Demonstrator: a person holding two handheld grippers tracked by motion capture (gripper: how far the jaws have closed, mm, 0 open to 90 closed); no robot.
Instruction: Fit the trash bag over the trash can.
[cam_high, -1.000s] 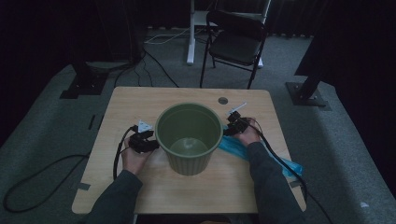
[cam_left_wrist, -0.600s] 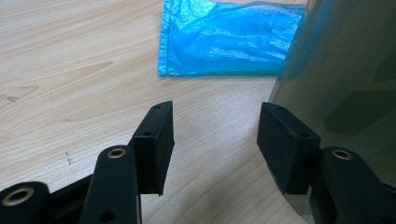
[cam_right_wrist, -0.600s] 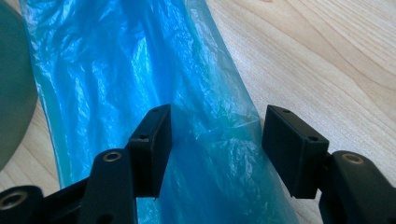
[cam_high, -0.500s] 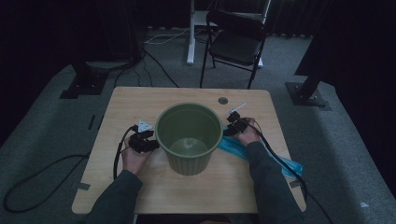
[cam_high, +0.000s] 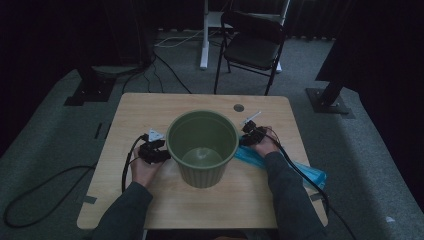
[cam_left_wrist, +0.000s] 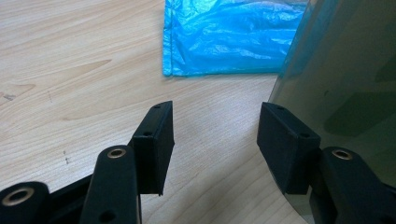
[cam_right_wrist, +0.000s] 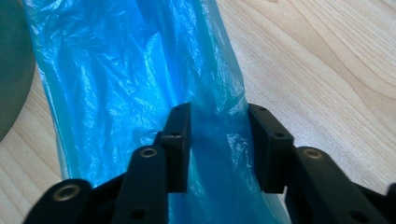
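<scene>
Right gripper (cam_right_wrist: 218, 149) astride blue bag (cam_right_wrist: 140, 84)

Pretty dim from up high: the room behind the table (cam_high: 150, 110) goes nearly black and the floor is murky grey, everything a bit soft and grainy. The two gripper views are much brighter, with even light on the wood grain (barely any shadow) and little glints on the blue plastic bag (cam_right_wrist: 140, 70). The closest jaw parts look slightly blurry.

floor: 1 black folding chair (cam_high: 252, 47) beyond table (cam_high: 150, 107) | table: small round grommet (cam_high: 238, 107)
</scene>
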